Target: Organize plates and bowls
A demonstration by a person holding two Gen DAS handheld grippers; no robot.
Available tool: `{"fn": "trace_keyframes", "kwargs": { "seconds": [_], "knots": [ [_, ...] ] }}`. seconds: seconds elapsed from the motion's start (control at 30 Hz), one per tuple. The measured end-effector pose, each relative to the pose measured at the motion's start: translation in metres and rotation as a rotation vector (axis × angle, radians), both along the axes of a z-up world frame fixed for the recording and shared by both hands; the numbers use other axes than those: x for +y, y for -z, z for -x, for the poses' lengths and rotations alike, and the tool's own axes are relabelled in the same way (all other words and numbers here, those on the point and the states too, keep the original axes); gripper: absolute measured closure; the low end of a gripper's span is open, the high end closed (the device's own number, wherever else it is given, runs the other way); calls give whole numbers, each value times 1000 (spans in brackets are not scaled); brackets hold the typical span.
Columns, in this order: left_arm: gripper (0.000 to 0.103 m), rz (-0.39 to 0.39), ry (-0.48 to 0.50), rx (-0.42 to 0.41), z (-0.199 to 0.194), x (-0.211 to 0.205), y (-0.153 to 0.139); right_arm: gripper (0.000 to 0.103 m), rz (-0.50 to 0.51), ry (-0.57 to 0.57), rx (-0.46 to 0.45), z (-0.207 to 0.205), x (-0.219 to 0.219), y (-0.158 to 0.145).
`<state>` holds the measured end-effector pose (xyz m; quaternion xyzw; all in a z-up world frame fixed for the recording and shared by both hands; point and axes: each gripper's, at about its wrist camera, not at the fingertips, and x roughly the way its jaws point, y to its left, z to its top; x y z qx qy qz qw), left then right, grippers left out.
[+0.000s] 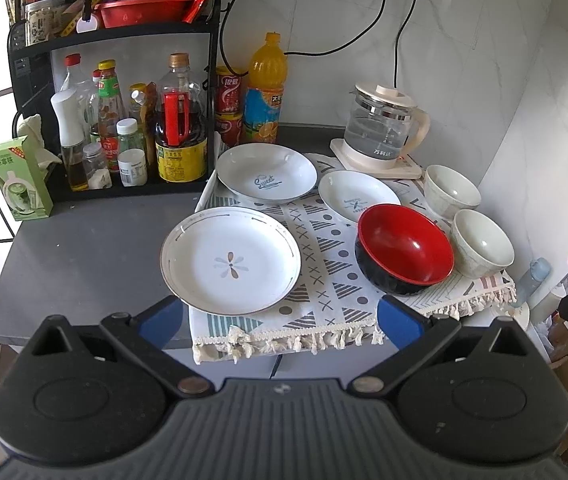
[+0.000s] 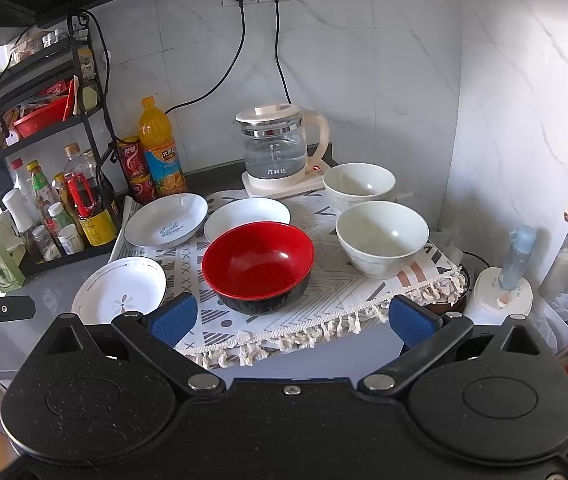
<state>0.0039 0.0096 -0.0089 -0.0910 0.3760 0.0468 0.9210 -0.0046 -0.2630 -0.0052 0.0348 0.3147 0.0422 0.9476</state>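
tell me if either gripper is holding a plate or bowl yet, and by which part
Nothing is held. The left gripper and the right gripper are both open, short of the dishes.

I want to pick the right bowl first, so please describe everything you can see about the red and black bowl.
The red and black bowl is round and deep, glossy red inside and black outside, looking like lacquer or plastic. It stands upright and empty on the patterned cloth, near the fringed front edge. A small white plate lies just behind it; whether they touch is unclear. A white bowl stands apart to its right. Neither gripper touches it; the open right gripper is in front of it.
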Motion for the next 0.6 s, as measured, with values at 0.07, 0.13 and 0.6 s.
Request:
{"fn": "trace_keyframes", "kwargs": {
  "seconds": [0.07, 0.13, 0.6],
  "knots": [
    [0, 2, -3, 7, -1, 1, 2, 0, 5, 3, 2, 0, 1, 1],
    [0, 4, -5, 11, -3, -1, 3, 0, 11, 5, 8, -2, 1, 2],
    [0, 3, 1, 8, -5, -3, 0, 0, 5, 13, 16, -4, -2, 3]
  ]
}}
